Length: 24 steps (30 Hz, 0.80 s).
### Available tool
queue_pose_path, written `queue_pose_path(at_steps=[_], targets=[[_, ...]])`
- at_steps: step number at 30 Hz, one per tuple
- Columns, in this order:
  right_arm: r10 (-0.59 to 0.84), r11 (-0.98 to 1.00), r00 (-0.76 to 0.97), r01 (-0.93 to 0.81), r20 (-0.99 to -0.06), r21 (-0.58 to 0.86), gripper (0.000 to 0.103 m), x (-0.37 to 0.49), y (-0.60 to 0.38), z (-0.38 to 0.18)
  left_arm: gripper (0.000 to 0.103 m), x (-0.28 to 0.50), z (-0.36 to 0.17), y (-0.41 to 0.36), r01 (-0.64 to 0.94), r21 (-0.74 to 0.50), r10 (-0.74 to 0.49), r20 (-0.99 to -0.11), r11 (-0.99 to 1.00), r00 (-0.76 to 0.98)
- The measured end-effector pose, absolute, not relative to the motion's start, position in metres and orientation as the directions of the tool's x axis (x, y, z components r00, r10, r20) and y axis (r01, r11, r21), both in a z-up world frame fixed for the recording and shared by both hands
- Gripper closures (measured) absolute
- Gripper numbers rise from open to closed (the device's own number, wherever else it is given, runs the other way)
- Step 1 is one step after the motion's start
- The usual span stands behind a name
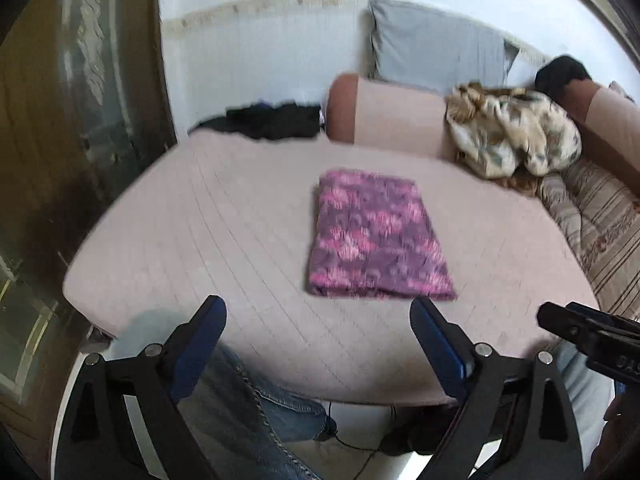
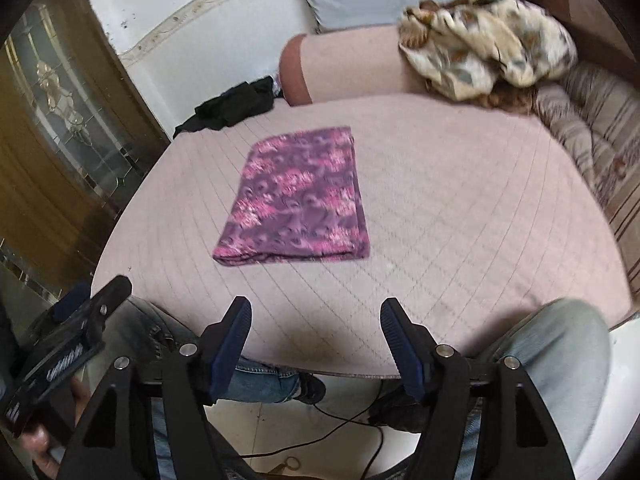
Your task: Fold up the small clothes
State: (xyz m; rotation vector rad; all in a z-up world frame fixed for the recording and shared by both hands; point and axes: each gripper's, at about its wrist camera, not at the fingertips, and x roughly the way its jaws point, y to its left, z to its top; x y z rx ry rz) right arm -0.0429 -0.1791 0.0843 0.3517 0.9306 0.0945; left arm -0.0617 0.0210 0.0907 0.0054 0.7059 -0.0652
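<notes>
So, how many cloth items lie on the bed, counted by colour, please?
Purple-pink folded cloth: 1
Black clothes pile: 1, though it may hold more than one garment
Beige floral bundle: 1
Grey pillow: 1
Pink bolster: 1
Total: 5
</notes>
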Motion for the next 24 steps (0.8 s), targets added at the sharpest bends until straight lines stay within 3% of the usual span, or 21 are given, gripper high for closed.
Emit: queue_pose_path(at_steps=[4,11,24], targets=[[0.209,0.954,0.632,0.036,-0.746,0.297,0.027,-0.051,-0.167,0.114,0.002,-0.074,0.119,0.015,0.087,-0.010,-0.074,-0.638,0.996,0.767],[0.176,0.966,0.674,0.021,-0.718,0.257,0.019,-0.060,-0.160,0.138,0.002,-0.077,0.136,0.019,0.064,-0.030,-0.069,-0.631,0.997,0.773],[0.140,0.970,0.664,0.058,-0.735,0.238,0.014,-0.062,-0.166,0.130,0.002,-0.079,0.130,0.016,0.038,-0.007,-0.034,-0.638,0.999,0.769]])
